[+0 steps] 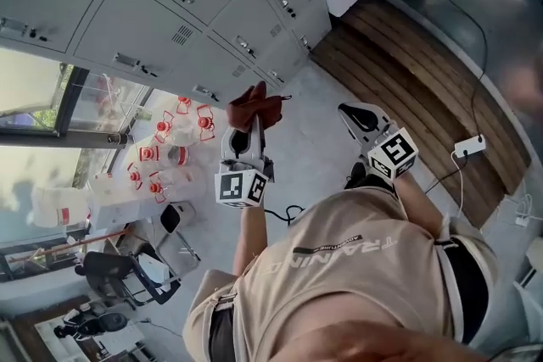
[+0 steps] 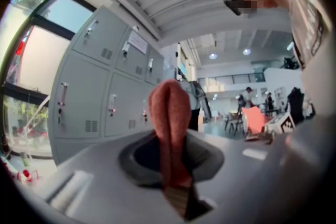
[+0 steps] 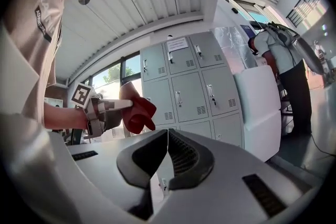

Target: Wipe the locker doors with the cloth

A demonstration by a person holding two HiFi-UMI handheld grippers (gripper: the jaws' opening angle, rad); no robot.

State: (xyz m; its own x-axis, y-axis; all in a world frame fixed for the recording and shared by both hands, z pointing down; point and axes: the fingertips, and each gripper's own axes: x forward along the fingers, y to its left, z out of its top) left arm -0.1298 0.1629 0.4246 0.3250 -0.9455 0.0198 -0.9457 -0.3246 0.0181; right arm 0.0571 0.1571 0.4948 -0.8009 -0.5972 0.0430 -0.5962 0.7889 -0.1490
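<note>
Folding up between my left jaws, the red cloth (image 2: 169,113) hides their tips; only its bunched top shows clearly. My left gripper (image 1: 253,125) is clamped on it, held out near the grey locker doors (image 1: 161,21). My right gripper (image 1: 348,111) hovers just beside, jaws pressed together on nothing. Pale floor (image 1: 310,148) lies below, and wooden decking (image 1: 407,72) lies to the right.

Rust-red cloth (image 1: 255,106), pale grey lockers (image 1: 144,21)
</note>
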